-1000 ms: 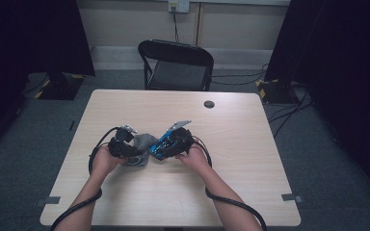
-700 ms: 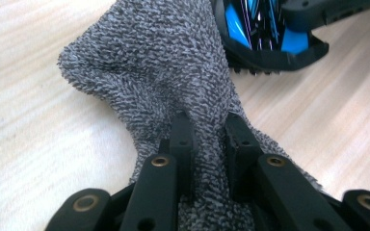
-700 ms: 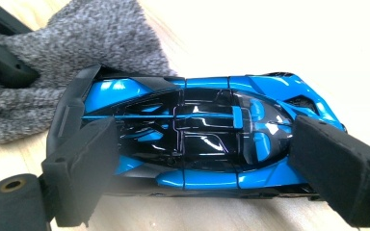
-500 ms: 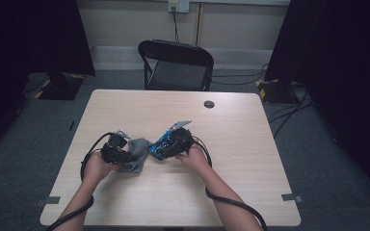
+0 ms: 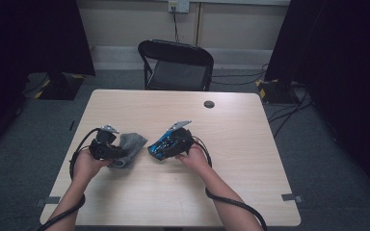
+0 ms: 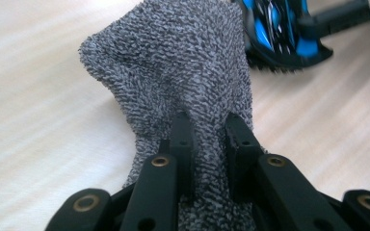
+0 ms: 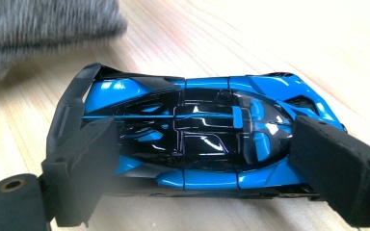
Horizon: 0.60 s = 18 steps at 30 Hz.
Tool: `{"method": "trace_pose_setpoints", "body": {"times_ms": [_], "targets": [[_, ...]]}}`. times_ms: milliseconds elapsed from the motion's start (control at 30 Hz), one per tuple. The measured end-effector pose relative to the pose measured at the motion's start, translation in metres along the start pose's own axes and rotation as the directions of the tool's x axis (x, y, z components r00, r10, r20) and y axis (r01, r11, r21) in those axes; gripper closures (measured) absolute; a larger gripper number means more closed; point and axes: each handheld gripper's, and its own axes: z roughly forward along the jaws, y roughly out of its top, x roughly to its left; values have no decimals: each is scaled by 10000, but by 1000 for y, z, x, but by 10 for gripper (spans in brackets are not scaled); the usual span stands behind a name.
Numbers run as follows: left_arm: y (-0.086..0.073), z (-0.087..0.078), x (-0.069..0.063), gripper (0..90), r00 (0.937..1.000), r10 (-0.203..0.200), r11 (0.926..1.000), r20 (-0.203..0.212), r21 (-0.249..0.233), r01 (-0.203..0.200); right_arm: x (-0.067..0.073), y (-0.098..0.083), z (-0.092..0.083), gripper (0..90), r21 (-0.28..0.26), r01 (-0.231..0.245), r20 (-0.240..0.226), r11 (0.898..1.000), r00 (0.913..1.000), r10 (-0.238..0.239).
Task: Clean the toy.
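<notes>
Behind the pale wooden table (image 5: 250, 144), a black folding chair (image 5: 176, 65).

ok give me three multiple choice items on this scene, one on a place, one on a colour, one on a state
1. Where does the grey cloth lie on the table?
A. at the person's left of the toy car
B. on the black chair
C. on the floor

2. What colours is the toy car?
A. red and white
B. blue and black
C. all yellow

3. How does the left hand-held gripper stand?
A. wide open over bare table
B. shut on the grey cloth
C. shut on the toy car

Key: 1 A, the high view shows the cloth on the table at the car's left. 2 B, the right gripper view shows a blue body with black roof and wing. 3 B, the left gripper view shows cloth pinched between its jaws.
</notes>
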Motion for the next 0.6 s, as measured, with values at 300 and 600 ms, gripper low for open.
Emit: {"method": "trace_pose_setpoints", "body": {"times_ms": [300, 600], "targets": [[22, -2, 11, 769, 9996, -156, 9994, -233, -319, 149, 0, 0, 0, 100, -6, -8, 4, 10000, 10000, 8], [44, 9, 11, 769, 9992, -253, 9976, -319, -654, 232, 0, -1, 0, 100, -69, -22, 17, 10000, 10000, 22]]}}
